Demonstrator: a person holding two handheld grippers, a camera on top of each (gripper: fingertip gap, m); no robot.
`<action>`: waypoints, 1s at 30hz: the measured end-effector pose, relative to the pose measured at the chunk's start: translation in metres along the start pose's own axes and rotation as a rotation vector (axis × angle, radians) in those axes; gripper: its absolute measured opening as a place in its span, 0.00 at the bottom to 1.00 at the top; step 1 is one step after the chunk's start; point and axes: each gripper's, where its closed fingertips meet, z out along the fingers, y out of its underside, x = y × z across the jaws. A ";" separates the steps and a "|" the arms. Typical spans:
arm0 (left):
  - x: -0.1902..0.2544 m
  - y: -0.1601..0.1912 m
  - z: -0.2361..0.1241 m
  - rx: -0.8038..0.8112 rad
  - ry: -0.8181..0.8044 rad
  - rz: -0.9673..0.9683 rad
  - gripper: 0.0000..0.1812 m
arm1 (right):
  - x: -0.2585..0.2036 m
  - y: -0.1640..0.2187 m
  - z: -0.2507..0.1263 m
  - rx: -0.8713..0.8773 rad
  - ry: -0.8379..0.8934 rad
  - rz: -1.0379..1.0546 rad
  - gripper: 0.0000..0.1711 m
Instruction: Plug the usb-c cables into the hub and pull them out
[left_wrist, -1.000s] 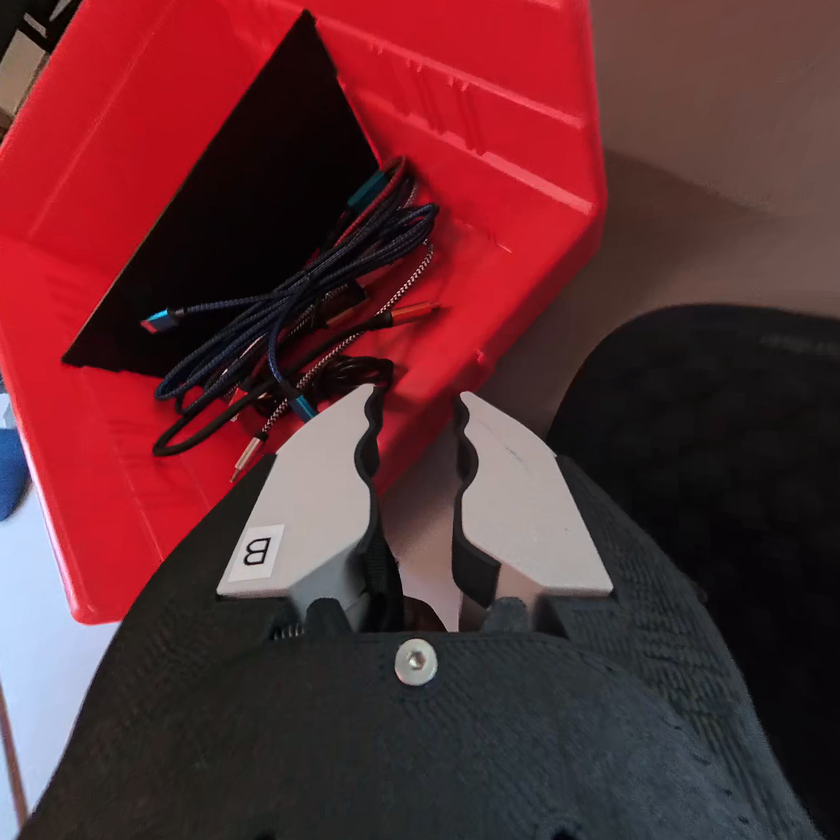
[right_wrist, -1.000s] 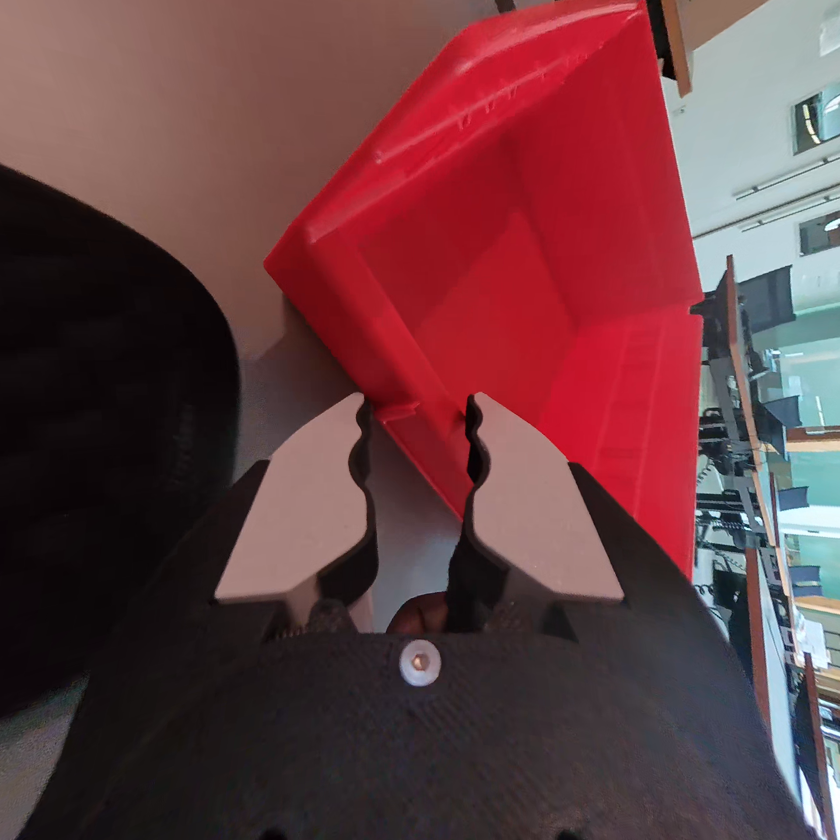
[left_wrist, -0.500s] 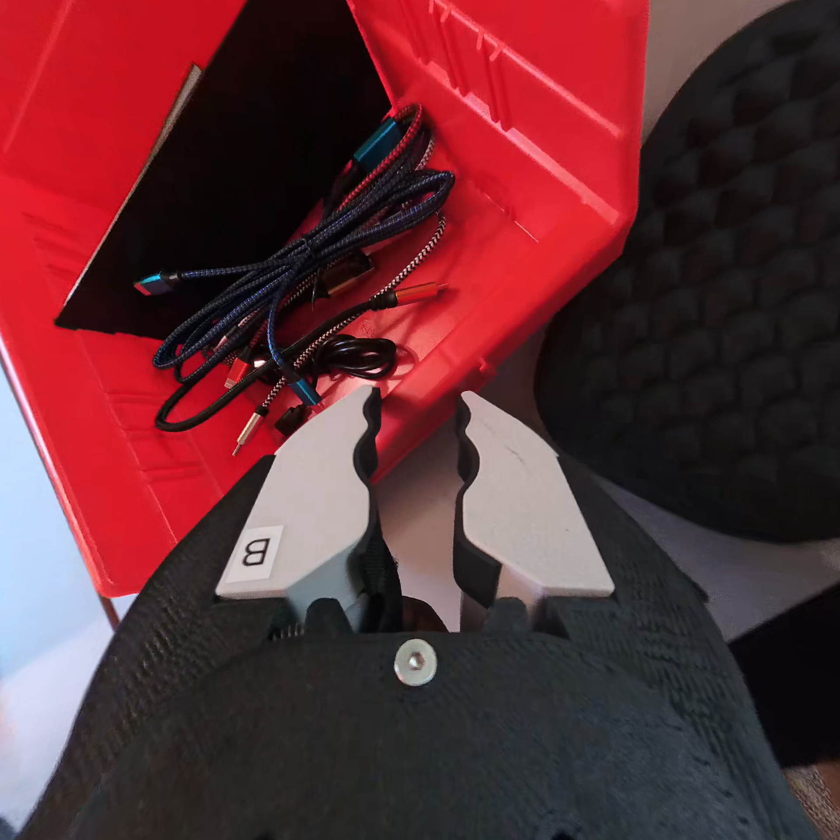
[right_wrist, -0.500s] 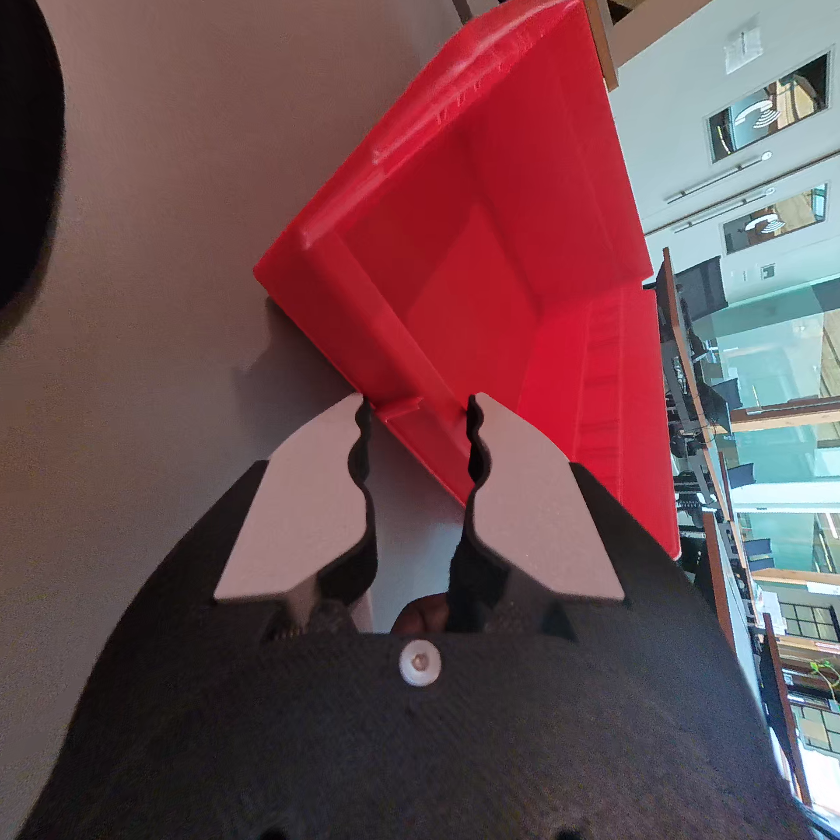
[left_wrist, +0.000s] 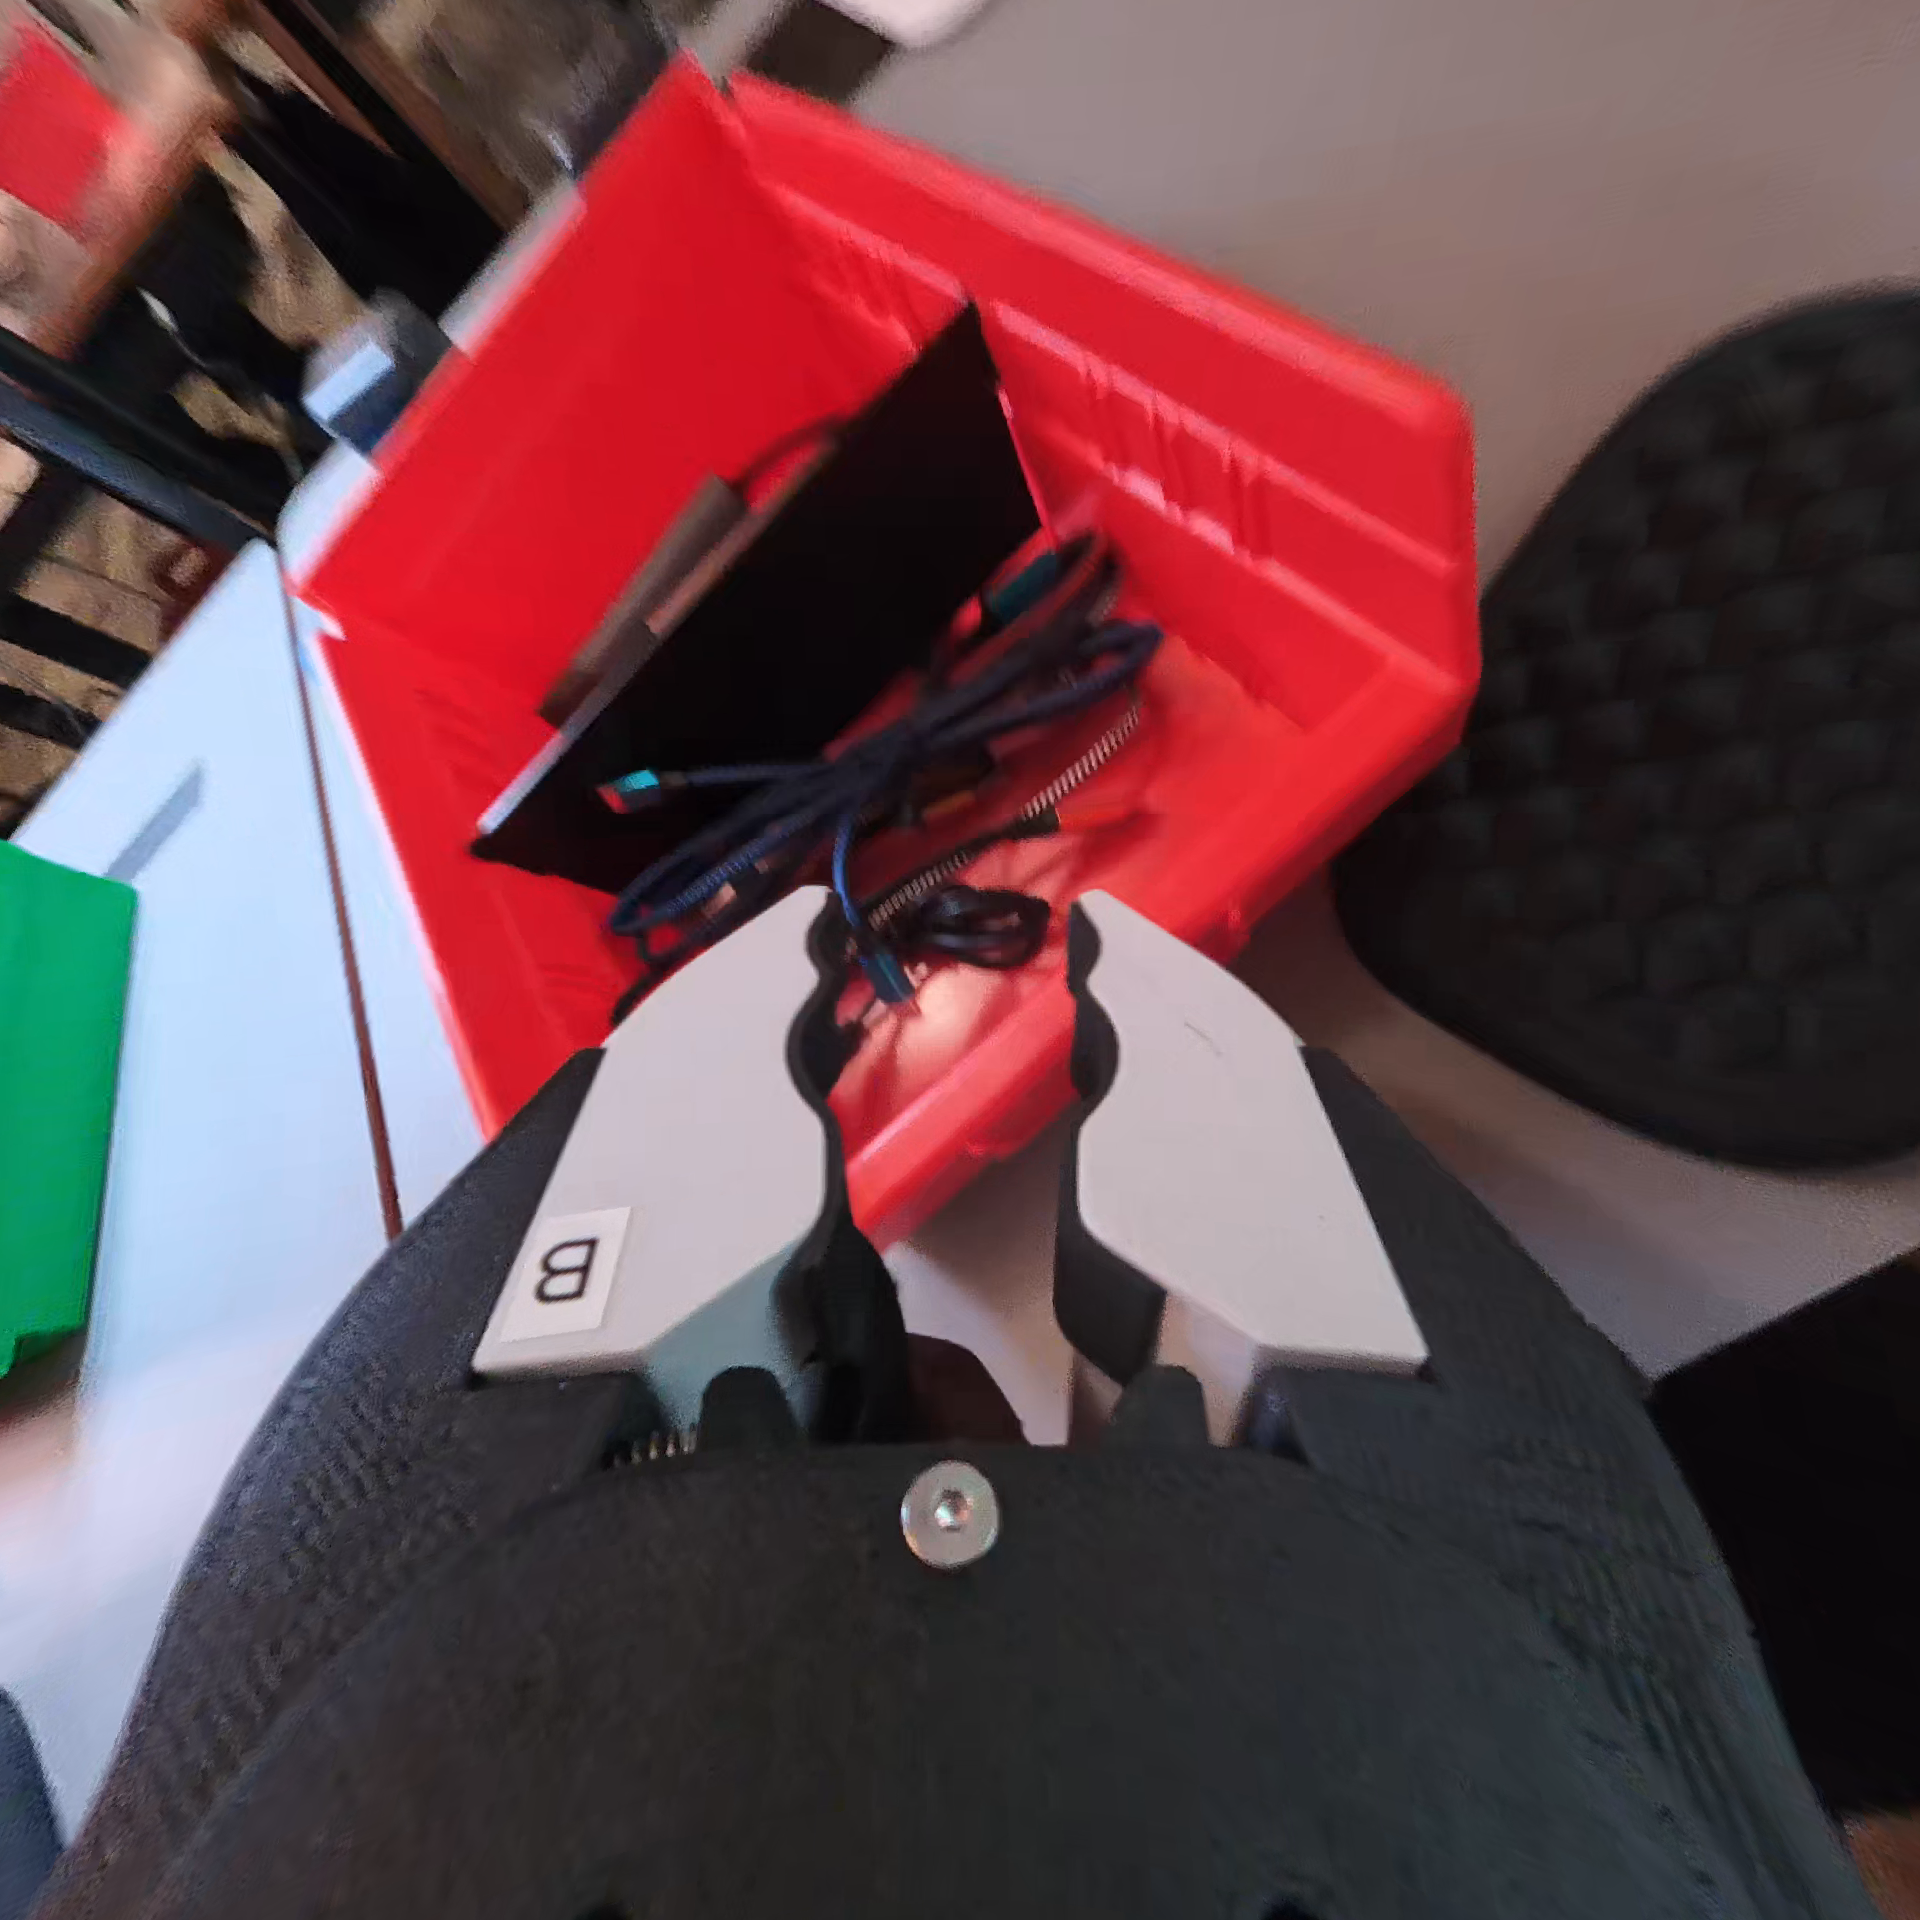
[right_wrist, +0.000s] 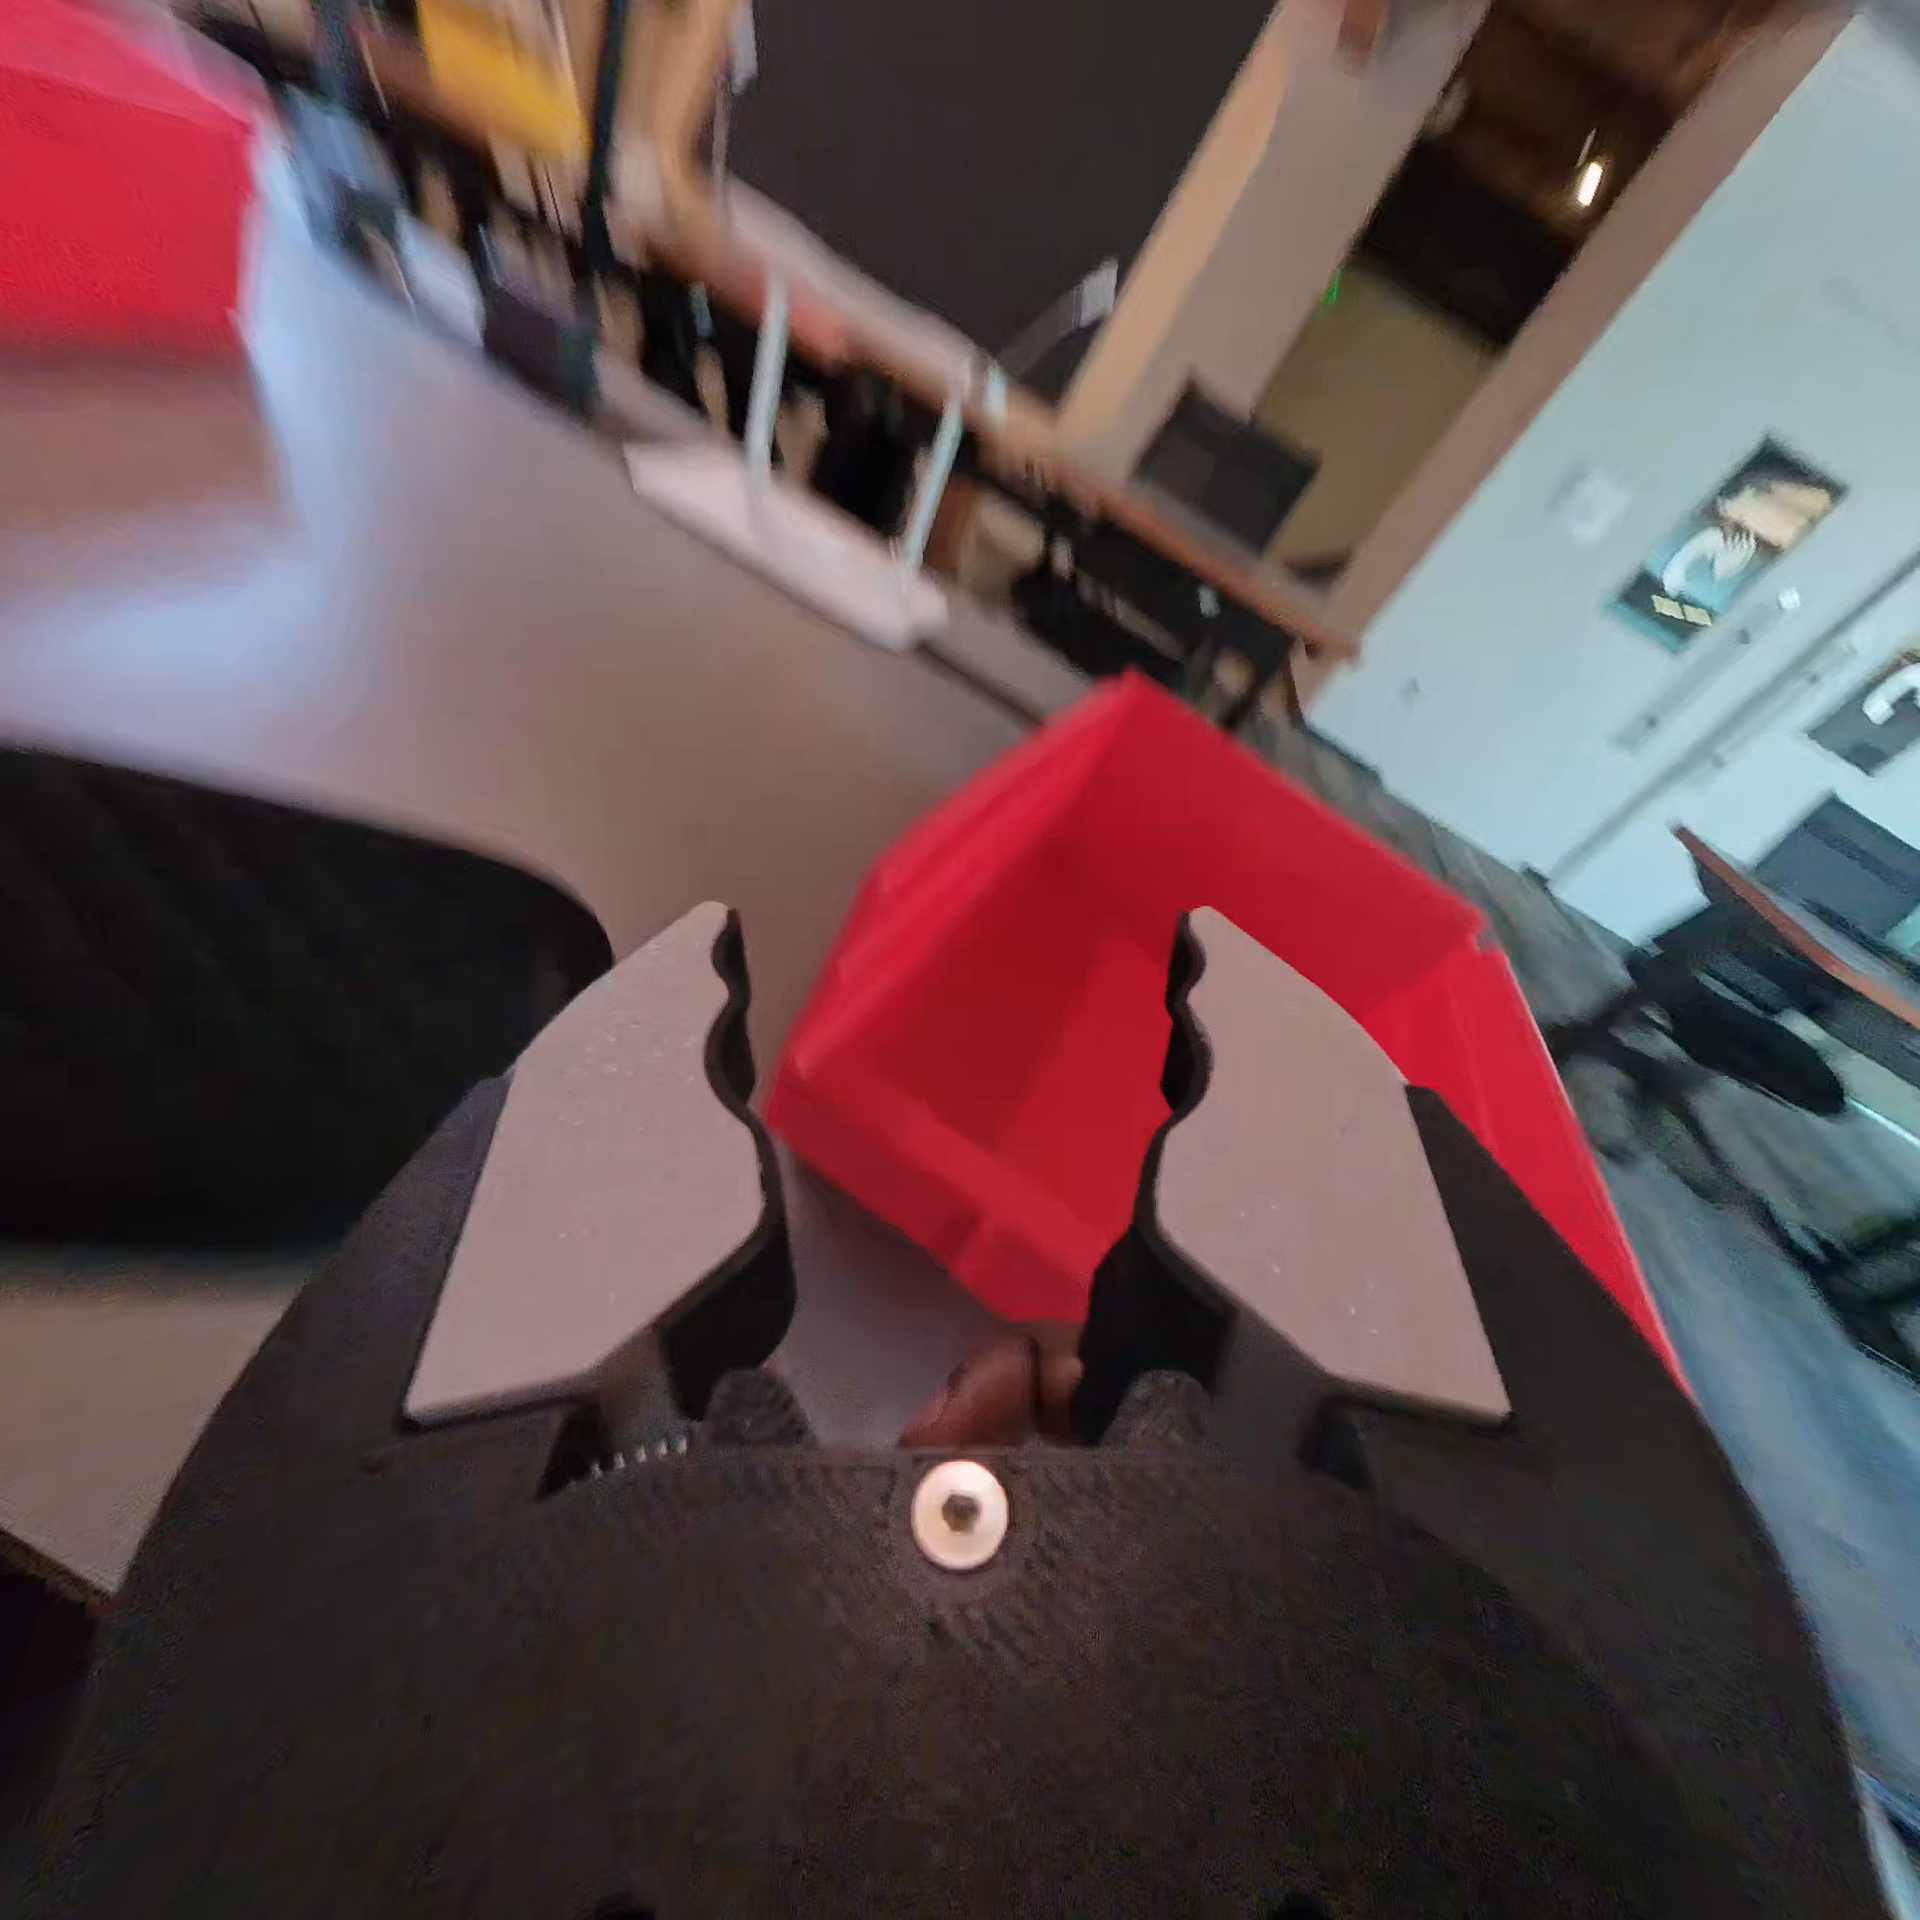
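Green bin (left_wrist: 52, 1101): far left edge of the left wrist view, on the white table (left_wrist: 239, 1039); contents not visible.
Red bin (left_wrist: 1226, 499): beside the green one, well apart from it, on the table. A dark flat panel (left_wrist: 810, 644) leans inside it with a grey bar-shaped piece (left_wrist: 665, 592) along its top edge; that may be the hub, too blurred to say.
USB-C cables (left_wrist: 883, 769): loose tangle on the red bin's floor, in front of the panel. Braided navy, a grey-and-white braid and a thin black one, with blue and orange metal plug ends poking out.
Handling, my guess: light, limp, prone to snag one another, so lifting one will likely drag its neighbours. The braid offers some grip; the plug shells are stiff and a little slick. Best hold looks like the rigid plug housing just behind the tip, e.g. the blue plug (left_wrist: 888, 977) nearest the fingers.
Left gripper (left_wrist: 945, 935): hovering over the near rim of the red bin, jaws narrowly apart, nothing between them.
Black foam pad (left_wrist: 1662, 727): right of the red bin, just beside it.
Right gripper (right_wrist: 961, 925): jaws moderately wide, empty, pointed at a second red bin (right_wrist: 1039, 1039) that appears empty; the picture is blurred.
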 end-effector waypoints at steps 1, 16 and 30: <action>-0.004 -0.011 -0.005 0.066 -0.014 -0.022 0.25 | -0.001 -0.021 -0.002 0.106 -0.012 0.063 0.48; -0.070 -0.091 0.069 -0.034 0.184 0.278 0.22 | -0.157 -0.088 0.072 0.340 -0.532 0.401 0.59; -0.047 -0.062 0.203 -0.190 0.626 0.691 0.12 | -0.169 -0.071 0.089 0.164 -0.591 0.441 0.53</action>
